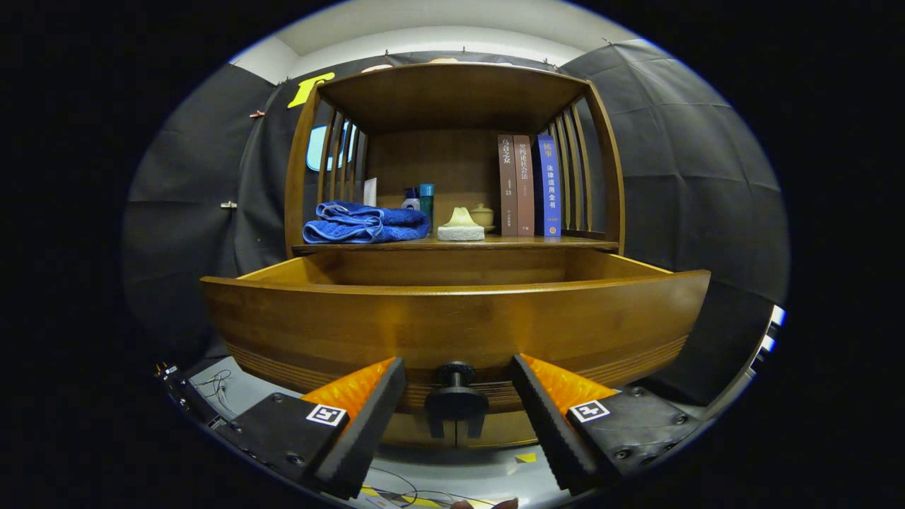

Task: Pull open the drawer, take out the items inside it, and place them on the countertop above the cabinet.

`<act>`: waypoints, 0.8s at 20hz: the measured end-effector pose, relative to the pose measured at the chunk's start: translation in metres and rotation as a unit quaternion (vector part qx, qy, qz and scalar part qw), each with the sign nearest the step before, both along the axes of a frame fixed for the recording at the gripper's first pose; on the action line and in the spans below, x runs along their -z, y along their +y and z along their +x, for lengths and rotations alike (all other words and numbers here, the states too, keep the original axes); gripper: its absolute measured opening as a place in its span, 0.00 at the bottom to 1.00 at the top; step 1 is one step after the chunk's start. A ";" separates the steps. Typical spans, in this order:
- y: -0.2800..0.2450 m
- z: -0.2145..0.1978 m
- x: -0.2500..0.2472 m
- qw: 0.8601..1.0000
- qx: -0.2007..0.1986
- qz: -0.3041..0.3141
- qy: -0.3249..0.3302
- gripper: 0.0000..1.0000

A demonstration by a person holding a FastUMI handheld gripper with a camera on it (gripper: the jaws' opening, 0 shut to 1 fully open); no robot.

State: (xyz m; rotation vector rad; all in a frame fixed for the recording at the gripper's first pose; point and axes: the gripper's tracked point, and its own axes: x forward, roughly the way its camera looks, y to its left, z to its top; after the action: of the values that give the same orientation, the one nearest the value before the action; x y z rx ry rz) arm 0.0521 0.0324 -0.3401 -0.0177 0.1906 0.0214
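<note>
Two fingers (375, 403) of gripper (458, 378) apart, flanking drawer (452, 318) knob (456, 396).

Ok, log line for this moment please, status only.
drawer: pulled open, contents hidden | knob: between fingers, not touched | tool: open | countertop: towel, books

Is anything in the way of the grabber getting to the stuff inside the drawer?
Yes. The drawer is pulled out, but its front panel rises between the open gripper and the inside, hiding any contents. The knob sits between the fingers, untouched.
</note>
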 end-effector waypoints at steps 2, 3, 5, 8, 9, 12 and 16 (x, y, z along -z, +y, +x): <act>0.001 0.012 -0.003 1.000 0.001 0.004 -0.002 0.99; 0.002 0.016 -0.004 1.000 0.002 0.005 -0.003 0.98; 0.003 0.028 -0.012 1.000 0.001 0.003 -0.015 0.99; 0.003 0.045 -0.007 1.000 0.002 -0.001 -0.005 0.99; 0.004 0.050 -0.007 1.000 0.002 0.000 -0.007 0.98; 0.006 0.067 -0.008 1.000 0.003 -0.002 -0.006 0.99; 0.007 0.092 -0.006 1.000 0.005 -0.002 -0.003 0.99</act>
State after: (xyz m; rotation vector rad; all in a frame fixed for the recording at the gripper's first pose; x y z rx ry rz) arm 0.1440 0.0398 -0.3344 -0.0210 0.1843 0.0120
